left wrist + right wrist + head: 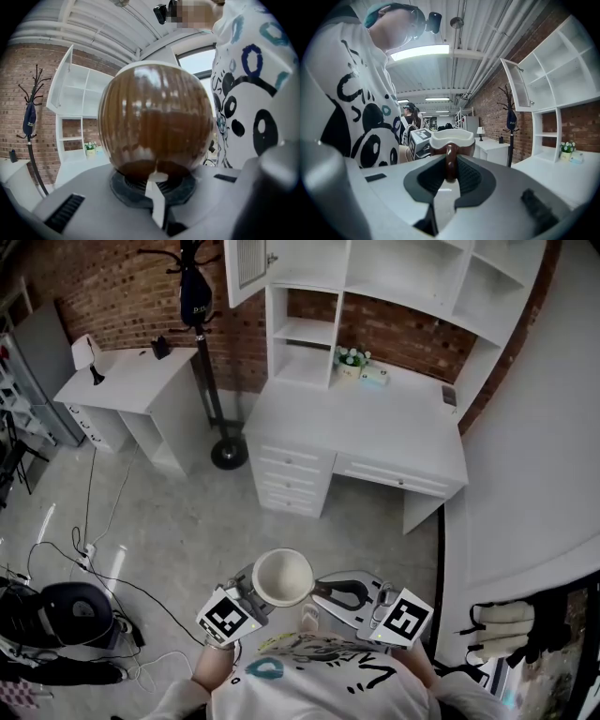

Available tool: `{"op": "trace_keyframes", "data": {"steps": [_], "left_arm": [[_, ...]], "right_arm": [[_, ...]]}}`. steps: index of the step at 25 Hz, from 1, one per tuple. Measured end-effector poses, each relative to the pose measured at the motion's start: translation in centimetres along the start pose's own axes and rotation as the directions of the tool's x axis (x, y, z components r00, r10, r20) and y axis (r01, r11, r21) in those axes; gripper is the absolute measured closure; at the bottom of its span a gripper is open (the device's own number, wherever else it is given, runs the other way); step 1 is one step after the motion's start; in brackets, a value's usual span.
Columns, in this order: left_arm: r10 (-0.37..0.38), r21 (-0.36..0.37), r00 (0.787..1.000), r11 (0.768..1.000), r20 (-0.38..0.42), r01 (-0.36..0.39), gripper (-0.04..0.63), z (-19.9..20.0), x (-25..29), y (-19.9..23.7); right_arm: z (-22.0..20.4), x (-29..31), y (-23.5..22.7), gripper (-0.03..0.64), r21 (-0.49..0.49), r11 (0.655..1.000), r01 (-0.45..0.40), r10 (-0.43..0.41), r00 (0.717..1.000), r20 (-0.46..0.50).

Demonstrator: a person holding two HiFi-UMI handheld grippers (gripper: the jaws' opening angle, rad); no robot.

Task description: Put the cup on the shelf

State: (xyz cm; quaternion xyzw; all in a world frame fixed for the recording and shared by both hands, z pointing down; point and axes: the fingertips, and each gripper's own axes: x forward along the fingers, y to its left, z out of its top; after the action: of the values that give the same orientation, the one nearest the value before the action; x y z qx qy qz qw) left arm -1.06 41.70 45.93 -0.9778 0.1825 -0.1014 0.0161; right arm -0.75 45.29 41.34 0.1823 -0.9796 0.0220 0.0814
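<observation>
Right tongs (450, 176) clenched on the handle (450, 161), left tongs (157, 177) clamped at its base, hold the brown cup (283, 576) at the person's chest, well apart from the white table (375, 427). Carrying stage, it seems; next, a level approach to an open shelf (305, 332).

Head view overhead, steeply down; gripper views close, opposed, sharing cup (282, 577).

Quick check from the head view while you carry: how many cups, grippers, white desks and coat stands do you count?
Cups: 1, the brown ceramic cup with a white inside
Grippers: 2, left gripper and right gripper
Desks: 2, large white desk with drawers and small white desk
Coat stands: 1, black coat stand
Total: 6
</observation>
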Motion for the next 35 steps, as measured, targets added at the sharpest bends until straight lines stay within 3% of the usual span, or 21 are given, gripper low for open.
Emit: {"op": "trace_keyframes", "data": {"steps": [20, 35], "left_arm": [[0.037, -0.016, 0.999, 0.999, 0.001, -0.037, 0.58, 1.3, 10.1, 6.9], [0.052, -0.024, 0.998, 0.998, -0.032, -0.053, 0.58, 0.3, 10.4, 12.8]], "right_arm": [[-1.0, -3.0, -12.1, 0.554, 0.011, 0.999, -0.043, 0.043, 0.999, -0.007], [-0.6, 0.8, -16.7, 0.554, 0.028, 0.996, -0.088, 0.087, 0.996, 0.016]]}}
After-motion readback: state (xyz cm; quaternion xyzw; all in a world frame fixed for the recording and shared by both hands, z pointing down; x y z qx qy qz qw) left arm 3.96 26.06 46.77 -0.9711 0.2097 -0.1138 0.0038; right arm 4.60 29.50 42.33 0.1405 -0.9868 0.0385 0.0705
